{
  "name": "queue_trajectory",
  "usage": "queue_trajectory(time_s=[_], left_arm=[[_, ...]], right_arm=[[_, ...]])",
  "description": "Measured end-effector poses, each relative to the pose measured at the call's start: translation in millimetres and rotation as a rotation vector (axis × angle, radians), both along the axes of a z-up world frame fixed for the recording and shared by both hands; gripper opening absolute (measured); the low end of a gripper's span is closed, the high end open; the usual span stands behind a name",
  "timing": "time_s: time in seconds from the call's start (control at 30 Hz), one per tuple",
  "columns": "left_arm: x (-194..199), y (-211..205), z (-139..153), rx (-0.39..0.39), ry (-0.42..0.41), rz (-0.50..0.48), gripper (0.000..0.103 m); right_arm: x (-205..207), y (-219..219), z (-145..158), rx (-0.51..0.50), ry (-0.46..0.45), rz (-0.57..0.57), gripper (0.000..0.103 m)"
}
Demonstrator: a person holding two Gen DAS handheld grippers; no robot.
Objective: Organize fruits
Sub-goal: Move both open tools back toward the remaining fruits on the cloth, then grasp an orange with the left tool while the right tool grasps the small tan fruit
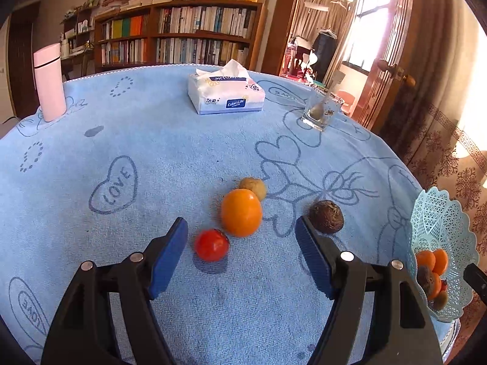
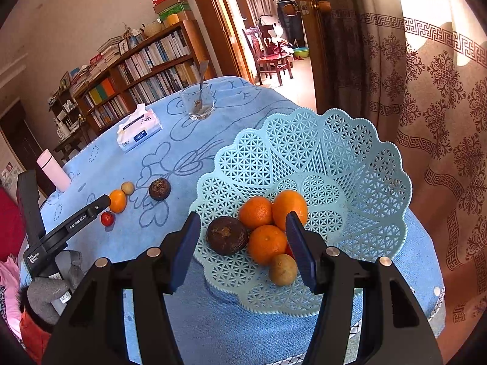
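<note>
On the blue cloth (image 1: 152, 140) lie a red tomato (image 1: 211, 245), an orange (image 1: 241, 212), a small tan fruit (image 1: 253, 187) and a dark brown fruit (image 1: 326, 216). My left gripper (image 1: 240, 228) is open just above the cloth, with the tomato and orange ahead between its blue pads and the dark fruit beside the right fingertip. My right gripper (image 2: 243, 219) is open and empty over the near rim of the pale blue lattice basket (image 2: 350, 152). The basket holds three oranges (image 2: 289, 205), a dark fruit (image 2: 226, 235), a tan fruit (image 2: 283, 269) and a mostly hidden red one.
A tissue box (image 1: 225, 94), a glass with a spoon (image 1: 319, 112) and a pink flask (image 1: 50, 82) stand toward the far side. The basket (image 1: 441, 243) sits at the table's right edge, by a patterned curtain (image 2: 441, 121). A grey plush toy (image 2: 45, 289) lies at the lower left.
</note>
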State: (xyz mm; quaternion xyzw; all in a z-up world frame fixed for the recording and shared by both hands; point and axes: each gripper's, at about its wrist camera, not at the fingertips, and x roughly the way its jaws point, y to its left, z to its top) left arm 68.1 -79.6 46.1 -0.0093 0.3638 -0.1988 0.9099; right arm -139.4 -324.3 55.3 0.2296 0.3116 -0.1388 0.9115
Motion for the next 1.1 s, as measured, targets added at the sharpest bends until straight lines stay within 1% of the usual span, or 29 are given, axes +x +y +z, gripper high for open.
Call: queue_trajectory(time_s=[0.17,0.37,0.43,0.6,0.67,0.73,0.77,0.8,0.83,0.93,1.1], left_arm=[[19.5,-3.5,-7.9,0.036,0.019,-0.003,0.073],[33.7,-16.4,-15.7,0.074,0.027,-0.045,0.073],[38.4,-20.3,-19.0,0.079,0.036,-0.057,0.07],[49.6,-21.1,-28.8,0.063,0.097,-0.077,0.058],[50.7,-19.3,-29.1,0.051,0.1,-0.076,0.055],[51.6,-18.7,-29.3,0.043,0.105,-0.08,0.046],[51.5,-18.0,-29.3,0.035,0.105,-0.084,0.044],[51.2,-17.6,-28.8,0.025,0.106,-0.092,0.039],[50.1,-17.4,-28.1,0.018,0.105,-0.102,0.037],[47.1,-14.2,-26.2,0.005,0.101,-0.103,0.036],[45.3,-0.6,-15.7,-0.048,0.089,-0.082,0.036]], right_arm=[[5.7,4.6,-2.1,0.001,0.01,0.018,0.06],[12.2,8.5,-3.4,-0.001,0.018,0.034,0.06],[14.3,9.4,-3.6,-0.003,0.021,0.038,0.06],[21.7,12.9,-3.0,-0.012,0.028,0.051,0.06],[26.0,15.5,-3.0,-0.016,0.032,0.057,0.06],[29.9,19.1,-2.5,-0.02,0.033,0.065,0.06],[31.8,21.3,-1.9,-0.023,0.033,0.07,0.06],[33.5,23.6,-1.3,-0.027,0.033,0.076,0.06],[35.4,25.8,0.0,-0.031,0.033,0.082,0.06],[41.1,33.8,2.8,-0.044,0.032,0.101,0.06],[52.4,46.7,6.6,-0.065,0.034,0.133,0.06]])
